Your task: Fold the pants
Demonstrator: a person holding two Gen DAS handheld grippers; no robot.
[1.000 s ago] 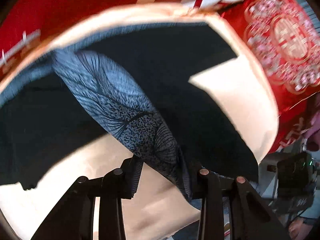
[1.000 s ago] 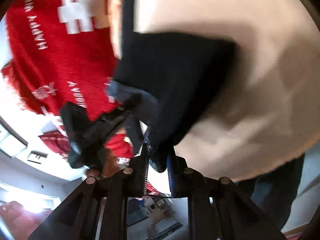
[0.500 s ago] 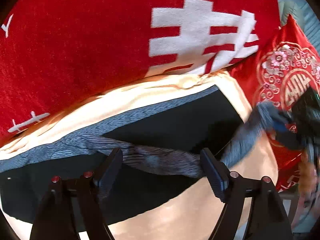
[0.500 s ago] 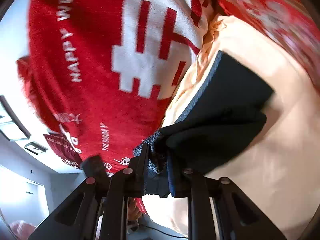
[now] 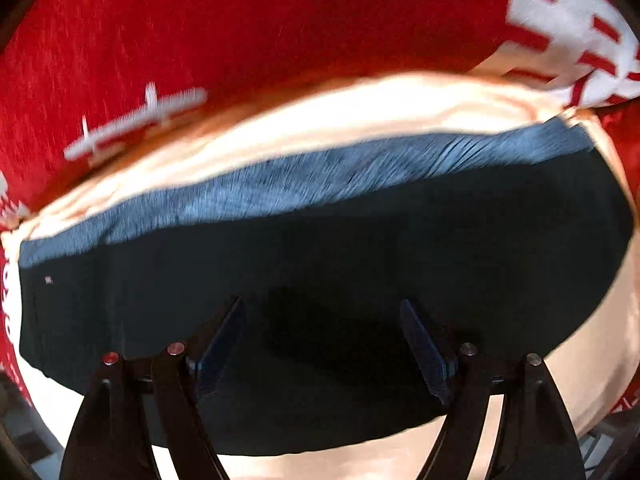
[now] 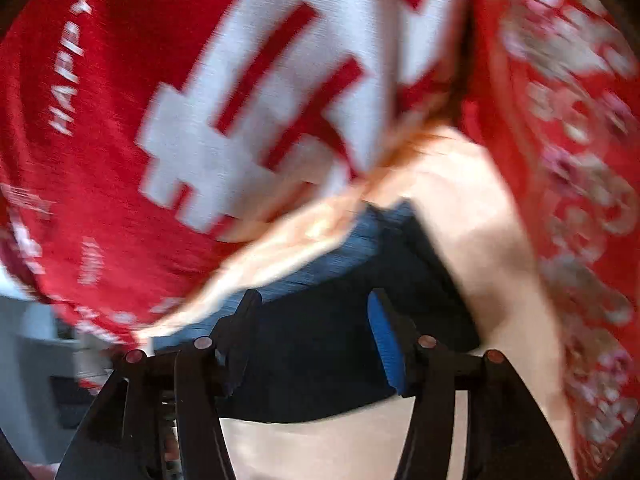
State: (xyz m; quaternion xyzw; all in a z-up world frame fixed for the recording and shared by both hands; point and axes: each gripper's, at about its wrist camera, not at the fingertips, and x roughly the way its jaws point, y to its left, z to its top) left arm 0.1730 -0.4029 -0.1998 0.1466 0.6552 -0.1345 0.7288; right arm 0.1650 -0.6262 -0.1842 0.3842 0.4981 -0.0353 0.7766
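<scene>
Dark pants laid flat, both tools released

Red fabric fills the far side of both views: we see a red blanket (image 5: 280, 32) with white block lettering, and in the right wrist view the same blanket (image 6: 100, 128) carries a large white character and the word "HAPPY" along one edge. To the right of it there, a red cushion (image 6: 560, 160) with a pale ornamental pattern shows only as a blur.

Below the blanket lies a peach-coloured sheet (image 5: 360, 108), and on it we find the pants (image 5: 360, 260), dark navy with a lighter blue-grey patterned band (image 5: 320, 176) running along their far edge. They lie spread flat across the sheet as a long folded shape. In the right wrist view we see one end of the pants (image 6: 320, 360), the corner of the blue band nearest the blanket.

Our left tool (image 5: 320, 344) hangs over the middle of the pants with its jaws standing well apart and only flat cloth showing in the gap; it has let go. Our right tool (image 6: 316, 340), blue pad (image 6: 386, 344) on one finger, has just been opening its jaws; nothing is pinched between them, and the dark cloth shows in the gap, lying flat on the sheet.
</scene>
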